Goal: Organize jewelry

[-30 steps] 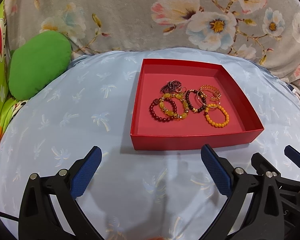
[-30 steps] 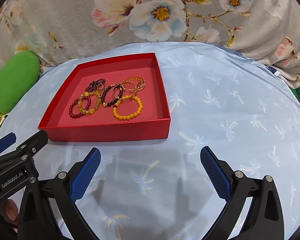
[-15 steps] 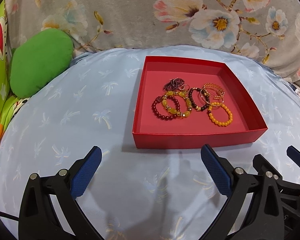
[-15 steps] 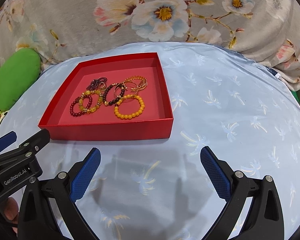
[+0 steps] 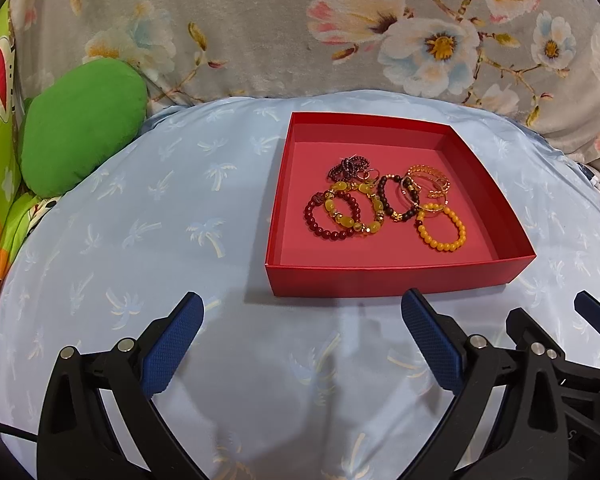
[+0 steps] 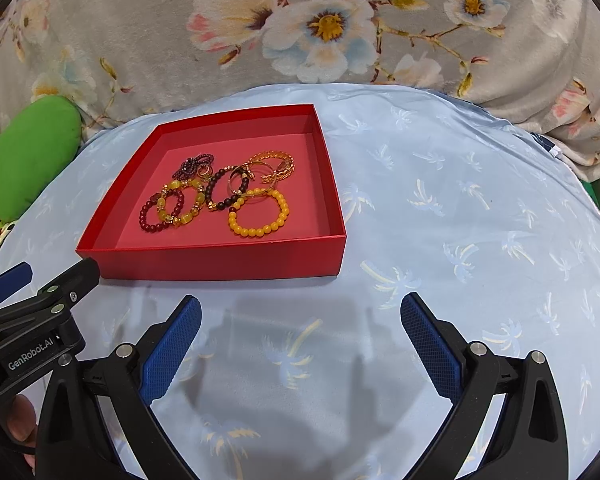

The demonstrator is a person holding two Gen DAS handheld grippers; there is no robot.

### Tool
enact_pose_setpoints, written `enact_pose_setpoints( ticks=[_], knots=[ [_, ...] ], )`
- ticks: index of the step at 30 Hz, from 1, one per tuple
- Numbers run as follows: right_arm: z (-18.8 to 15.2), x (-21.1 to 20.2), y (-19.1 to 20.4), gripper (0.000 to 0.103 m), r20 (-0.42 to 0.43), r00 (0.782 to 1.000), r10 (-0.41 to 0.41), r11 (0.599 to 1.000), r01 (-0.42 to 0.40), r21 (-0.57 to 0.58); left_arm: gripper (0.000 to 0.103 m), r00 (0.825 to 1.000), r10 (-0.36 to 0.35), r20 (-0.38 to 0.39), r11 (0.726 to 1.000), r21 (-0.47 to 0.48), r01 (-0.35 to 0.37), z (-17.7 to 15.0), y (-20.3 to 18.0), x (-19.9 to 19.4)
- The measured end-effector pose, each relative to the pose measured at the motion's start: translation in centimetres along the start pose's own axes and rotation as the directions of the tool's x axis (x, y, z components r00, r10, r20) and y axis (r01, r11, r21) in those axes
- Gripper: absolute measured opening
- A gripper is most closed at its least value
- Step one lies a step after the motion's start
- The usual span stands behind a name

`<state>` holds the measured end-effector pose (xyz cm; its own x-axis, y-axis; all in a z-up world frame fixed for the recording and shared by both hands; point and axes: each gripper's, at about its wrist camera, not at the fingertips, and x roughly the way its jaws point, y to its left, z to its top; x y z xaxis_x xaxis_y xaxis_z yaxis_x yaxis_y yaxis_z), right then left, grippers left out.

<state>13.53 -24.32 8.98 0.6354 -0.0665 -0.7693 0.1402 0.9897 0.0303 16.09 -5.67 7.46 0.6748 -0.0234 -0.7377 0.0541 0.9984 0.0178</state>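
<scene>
A shallow red box (image 5: 392,278) (image 6: 220,260) sits on a light blue cloth. Inside lie several bracelets: an orange bead one (image 5: 440,228) (image 6: 259,213), a dark red bead one (image 5: 332,216) (image 6: 161,213), a yellow one (image 5: 354,208) (image 6: 182,206), a dark brown one (image 5: 396,200) (image 6: 225,188), gold chains (image 5: 428,178) (image 6: 272,165) and a small dark purple piece (image 5: 348,168) (image 6: 194,165). My left gripper (image 5: 300,314) is open and empty, just short of the box's near wall. My right gripper (image 6: 300,314) is open and empty, near the box's near right corner.
The blue palm-print cloth (image 5: 160,208) (image 6: 460,208) covers a rounded cushion. A green pillow (image 5: 80,140) (image 6: 28,160) lies at the left. Grey floral fabric (image 5: 300,20) (image 6: 300,20) rises behind. The right gripper (image 5: 560,356) shows in the left wrist view; the left gripper (image 6: 32,312) shows in the right wrist view.
Both views have shifted slightly, so the box sits a little further right and lower in frame. Both grippers stay open; nothing in the box has moved.
</scene>
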Motion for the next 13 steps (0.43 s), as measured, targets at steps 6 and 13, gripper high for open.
enact_pose_setpoints(
  ticks=[6,13],
  knots=[
    [-0.02,0.03,-0.04,0.096,0.0,1.0,-0.001,1.0,0.001,-0.002,0.095,1.0,0.002,0.002,1.0,0.004,-0.002,-0.01,-0.04,-0.08],
    [0.0,0.02,-0.07,0.096,-0.001,1.0,0.001,1.0,-0.001,0.0,0.094,1.0,0.004,0.007,1.0,0.009,-0.004,-0.04,-0.09,-0.22]
  ],
)
